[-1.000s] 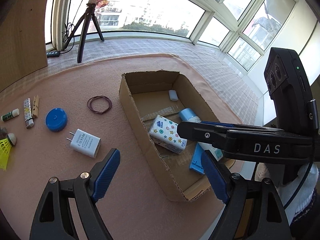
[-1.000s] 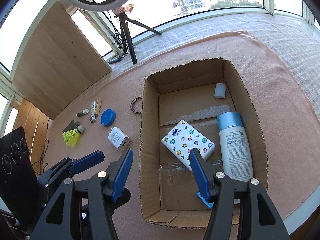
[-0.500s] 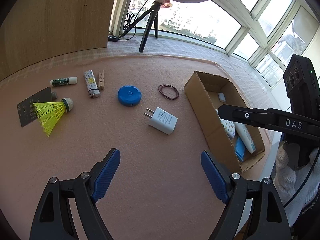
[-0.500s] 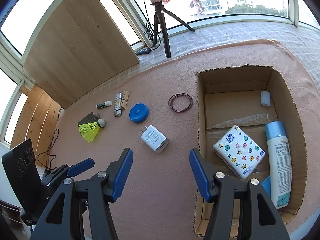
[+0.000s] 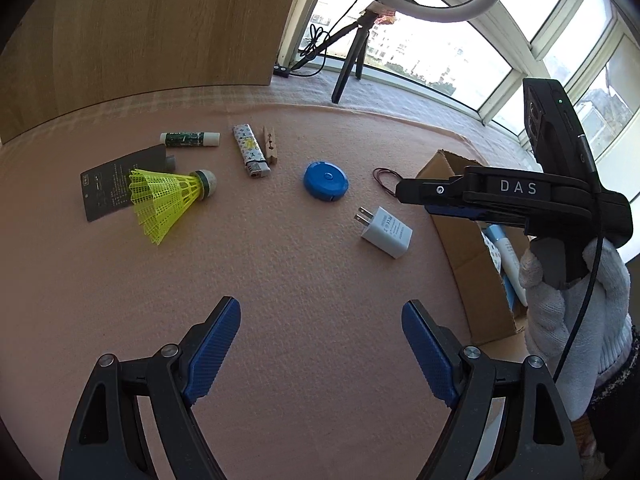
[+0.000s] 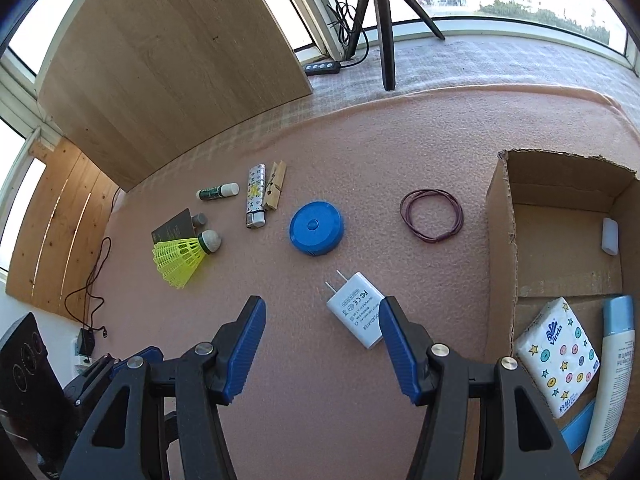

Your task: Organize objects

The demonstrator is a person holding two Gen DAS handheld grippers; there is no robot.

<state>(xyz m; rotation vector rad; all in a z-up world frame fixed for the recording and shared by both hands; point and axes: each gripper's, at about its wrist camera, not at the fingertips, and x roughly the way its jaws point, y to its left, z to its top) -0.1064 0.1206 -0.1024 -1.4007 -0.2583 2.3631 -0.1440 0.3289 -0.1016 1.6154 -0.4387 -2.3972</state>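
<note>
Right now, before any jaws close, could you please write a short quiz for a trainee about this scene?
1. True or false: the white charger already lies inside the cardboard box.
2. Which object lies nearest the lighter? A) clothespin B) rubber band C) tissue pack
3. What colour is the shuttlecock skirt?

Key: 1 false, it lies on the pink mat. 2 A. 3 yellow.
</note>
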